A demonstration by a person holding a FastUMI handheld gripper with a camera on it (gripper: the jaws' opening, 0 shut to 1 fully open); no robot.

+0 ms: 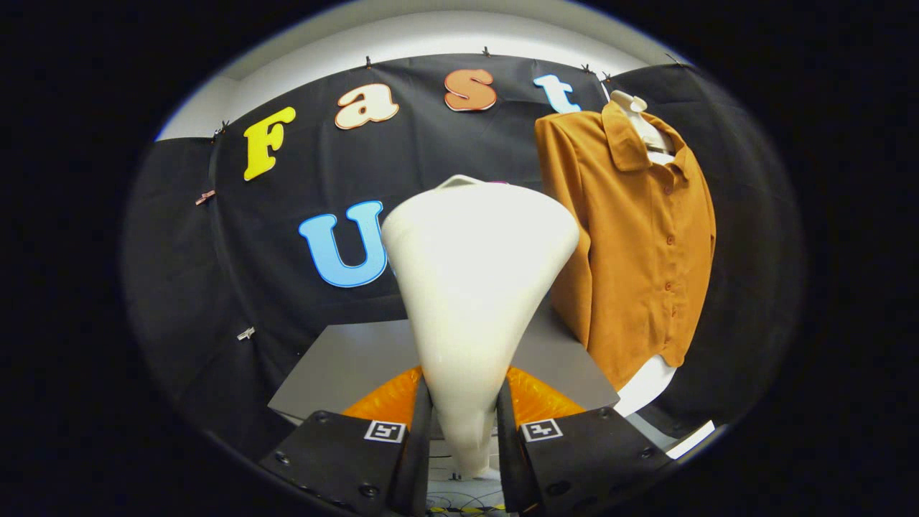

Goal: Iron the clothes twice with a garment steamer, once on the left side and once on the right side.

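My gripper [463, 420] is shut on the narrow handle of a white garment steamer [474, 287], both fingers pressing on its sides. The steamer's wide cone-shaped head flares upward just ahead of the fingers and points away from me. An orange-brown button-up shirt [639, 237] hangs on a white mannequin form [635, 108], beyond the steamer and to its right. The steamer head stands apart from the shirt, its right rim overlapping the shirt's left sleeve in this view. The shirt's collar is open and its buttons run down the front.
A grey tabletop [344, 366] lies beyond the fingers, below the steamer head. The mannequin's white base [646, 384] shows under the shirt hem. Black cloth walls enclose the booth behind the shirt and to the left. Cables [459, 499] lie low between the fingers.
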